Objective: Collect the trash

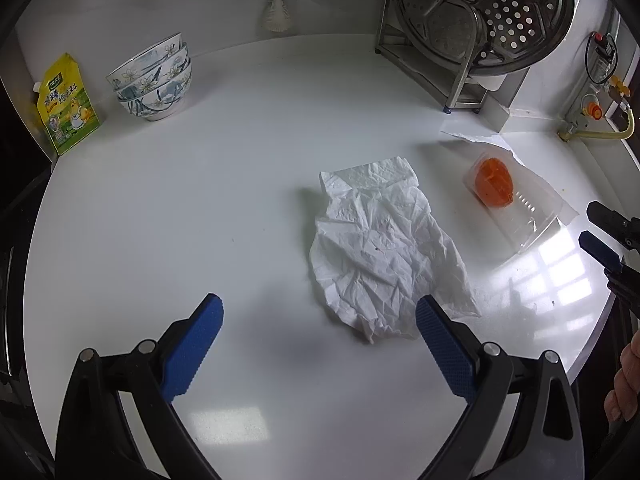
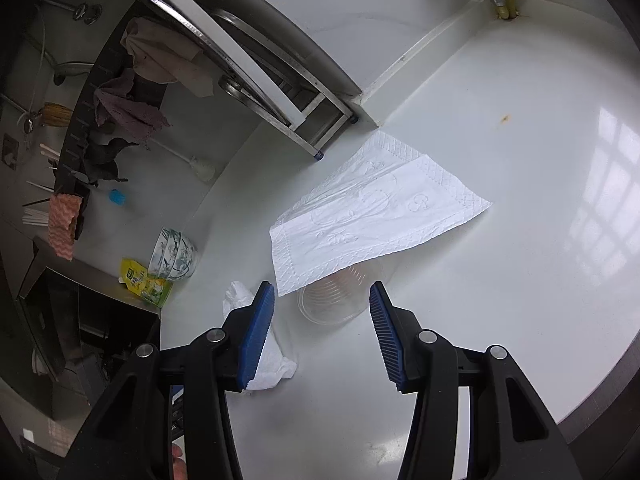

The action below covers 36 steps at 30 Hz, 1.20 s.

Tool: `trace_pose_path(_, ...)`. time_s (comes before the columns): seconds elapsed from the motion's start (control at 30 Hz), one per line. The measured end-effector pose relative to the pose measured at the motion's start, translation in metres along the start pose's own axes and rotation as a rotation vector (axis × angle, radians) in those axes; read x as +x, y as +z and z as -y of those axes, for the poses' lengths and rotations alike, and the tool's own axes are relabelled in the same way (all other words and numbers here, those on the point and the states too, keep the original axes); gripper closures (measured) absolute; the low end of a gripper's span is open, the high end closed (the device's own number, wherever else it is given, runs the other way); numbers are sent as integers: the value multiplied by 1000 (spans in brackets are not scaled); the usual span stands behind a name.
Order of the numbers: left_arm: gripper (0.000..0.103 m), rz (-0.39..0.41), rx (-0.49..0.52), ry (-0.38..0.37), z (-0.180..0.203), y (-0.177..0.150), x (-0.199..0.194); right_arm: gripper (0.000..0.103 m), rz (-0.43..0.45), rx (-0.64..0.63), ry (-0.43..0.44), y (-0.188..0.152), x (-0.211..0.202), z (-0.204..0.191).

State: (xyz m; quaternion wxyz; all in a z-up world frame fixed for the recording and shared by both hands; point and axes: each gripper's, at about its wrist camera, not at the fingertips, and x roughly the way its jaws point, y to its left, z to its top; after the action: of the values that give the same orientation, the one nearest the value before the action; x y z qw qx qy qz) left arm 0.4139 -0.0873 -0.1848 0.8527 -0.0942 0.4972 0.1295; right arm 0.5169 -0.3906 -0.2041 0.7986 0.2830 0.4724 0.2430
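Lying flat on the big white round countertop [image 1: 240, 184] is the crumpled white paper towel [image 1: 380, 256]. It sits in front of the left gripper [image 1: 318, 330], off to the right-hand side. Its near edge reaches the tip of the right blue finger pad [image 1: 444, 344]. The left blue pad is well apart from it, over bare counter. The left jaws stand wide open and hold nothing.

Next comes the flat white patterned napkin [image 2: 372, 216]. It lies out in front of the right gripper [image 2: 322, 320] and covers the far part of the clear plastic cup [image 2: 336, 300]. The cup lies on its side, with its open mouth toward the gripper, just past the fingertips and between them. In the left wrist view, something orange [image 1: 494, 182] shows at the closed end of the cup.

The right jaws are about half open. Nothing is between the pads and they grip nothing. The crumpled towel shows behind the right gripper's left finger [image 2: 256, 336]; I cannot tell if they touch.
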Motion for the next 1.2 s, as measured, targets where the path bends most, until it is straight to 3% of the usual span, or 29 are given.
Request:
trace_pose_path(0.53,8,8,20,11,6,-1,-6,55,-15,442,193,13,30,66)
trace_pose_path(0.6,8,8,21,13,6,-2,-7,61,0,453,193,16,32,67)
trace_pose_path(0.73,8,7,21,12,6,-2,-8,93,15,442,172,23,33,66)
trace_pose_path(0.77,8,7,22,10,5,-2,-8,97,19,430,171,24,32,65)
trace_pose_path(0.87,8,10,22,3,4,-2,-11,101,54,396,176,27,23,62)
trace_pose_path(1.2,8,33,48,-48,0,-1,-23,102,139,365,172,5,-39,62)
